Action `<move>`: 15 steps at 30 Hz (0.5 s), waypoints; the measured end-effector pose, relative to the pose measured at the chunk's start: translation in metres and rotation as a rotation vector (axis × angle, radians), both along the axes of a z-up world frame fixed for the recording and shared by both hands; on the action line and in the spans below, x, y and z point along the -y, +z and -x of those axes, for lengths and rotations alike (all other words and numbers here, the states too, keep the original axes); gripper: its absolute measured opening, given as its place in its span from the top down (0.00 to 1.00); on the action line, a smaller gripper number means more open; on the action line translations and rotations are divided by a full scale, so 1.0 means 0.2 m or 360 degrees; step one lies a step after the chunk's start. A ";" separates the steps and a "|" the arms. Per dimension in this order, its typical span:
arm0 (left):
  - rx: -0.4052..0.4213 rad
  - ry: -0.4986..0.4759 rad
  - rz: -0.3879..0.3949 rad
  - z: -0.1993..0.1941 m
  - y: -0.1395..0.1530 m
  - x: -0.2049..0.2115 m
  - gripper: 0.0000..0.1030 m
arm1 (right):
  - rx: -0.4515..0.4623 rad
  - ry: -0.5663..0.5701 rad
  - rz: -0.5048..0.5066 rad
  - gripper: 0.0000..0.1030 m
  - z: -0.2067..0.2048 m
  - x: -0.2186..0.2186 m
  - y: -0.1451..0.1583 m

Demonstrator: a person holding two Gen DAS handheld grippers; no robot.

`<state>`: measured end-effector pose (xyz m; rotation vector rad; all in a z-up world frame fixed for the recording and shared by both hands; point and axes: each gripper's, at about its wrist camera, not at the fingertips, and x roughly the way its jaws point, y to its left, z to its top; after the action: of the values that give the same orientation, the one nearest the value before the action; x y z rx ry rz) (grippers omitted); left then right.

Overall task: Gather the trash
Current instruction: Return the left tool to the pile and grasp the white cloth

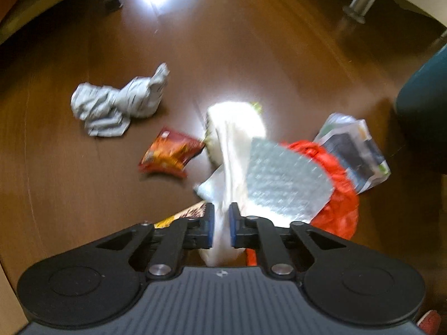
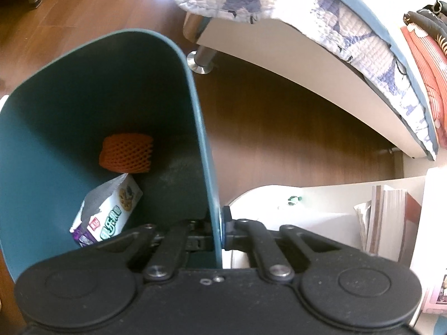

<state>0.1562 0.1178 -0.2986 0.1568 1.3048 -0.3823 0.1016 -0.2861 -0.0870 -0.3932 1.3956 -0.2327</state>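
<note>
**White wrapper pinched, bin held ready**

The left gripper [image 1: 221, 227] is closed on a white plastic wrapper [image 1: 232, 150] — the blue pads [image 1: 211, 224] pinch a bunched neck of it, and the rest hangs fwd over the wooden floor [image 1: 251, 42]. The view is motion-blurred, so finer detail on the wrapper is unclear. It looks very light and limp, prob. slippery film; a hold on gathered folds, as here, should be safer than a single thin edge, which could slide out of the pads.

More trash lies on the floor around it: a crumpled grey-white paper wad [image 1: 117, 103] to the left, an orange snack packet [image 1: 170, 153] near the middle, a silver foil sheet [image 1: 285, 184] just right of the wrapper, a red plastic bag [image 1: 338, 195] under and beside the foil, and a black-and-white packet [image 1: 354, 150] further right. All look soft and light — crushable w/o harm. The foil is flat, so prob. best taken by a raised edge or corner.

The right gripper [image 2: 218, 230] is clamped on the rim wall of the teal bin [image 2: 195, 111], one finger inside, one outside. The wall is thin, stiff plastic — a firm handle, tho the bin could swing on a one-point hold. Inside the bin sit an orange foam net [image 2: 125, 153] and a cookie box [image 2: 109, 212]. Beyond it are a bed [image 2: 321, 28] and a white shelf unit w/ books [image 2: 388, 217].
</note>
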 end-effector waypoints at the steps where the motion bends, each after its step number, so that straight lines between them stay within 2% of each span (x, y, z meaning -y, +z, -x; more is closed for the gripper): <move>1: 0.0003 -0.0005 0.0010 0.00 0.01 0.01 0.92 | -0.0005 -0.0012 -0.0005 0.98 0.00 0.01 0.00; 8: -0.0014 -0.0001 -0.0027 0.00 -0.02 -0.01 0.92 | -0.0020 -0.0016 -0.0030 0.98 0.00 0.00 -0.01; 12: -0.0135 0.0102 0.0065 0.01 -0.03 -0.09 0.91 | -0.0048 -0.0013 -0.0038 0.98 -0.02 0.03 -0.01; 13: -0.0160 0.0135 0.0086 0.02 -0.03 -0.10 0.88 | -0.0052 -0.0013 -0.0039 0.98 -0.03 0.02 0.00; 15: -0.0186 0.0173 0.0095 0.03 -0.04 -0.13 0.73 | -0.0053 -0.0009 -0.0039 0.97 -0.05 0.02 0.00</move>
<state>0.1493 0.1441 -0.3070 0.0132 1.4089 -0.3415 0.1110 -0.2898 -0.0873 -0.3742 1.4313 -0.2145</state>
